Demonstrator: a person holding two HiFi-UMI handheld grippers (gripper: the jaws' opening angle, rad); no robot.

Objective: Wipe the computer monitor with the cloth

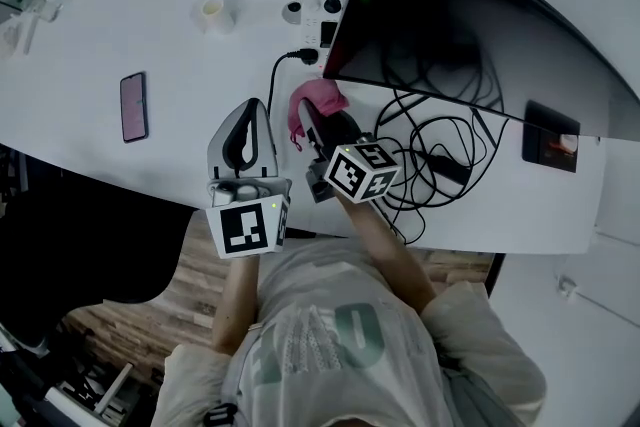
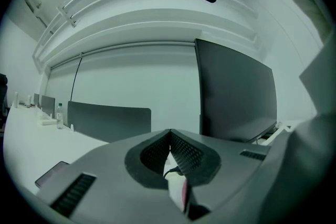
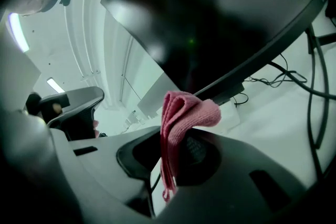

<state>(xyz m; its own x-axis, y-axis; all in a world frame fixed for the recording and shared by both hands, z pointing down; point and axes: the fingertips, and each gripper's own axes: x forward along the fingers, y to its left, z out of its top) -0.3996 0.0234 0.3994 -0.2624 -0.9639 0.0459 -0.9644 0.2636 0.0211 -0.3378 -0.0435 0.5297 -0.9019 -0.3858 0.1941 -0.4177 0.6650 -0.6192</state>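
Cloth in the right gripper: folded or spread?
Folded. The cloth is doubled over in layers, pinched in the shut right gripper, one end hanging down.

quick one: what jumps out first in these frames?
The pink cloth stands out first, pinched in the right gripper close to the lower edge of the big dark monitor, which stands on the right half of the white table. Next comes the tangle of black cables under the screen. The left gripper is shut on nothing, beside the right one.
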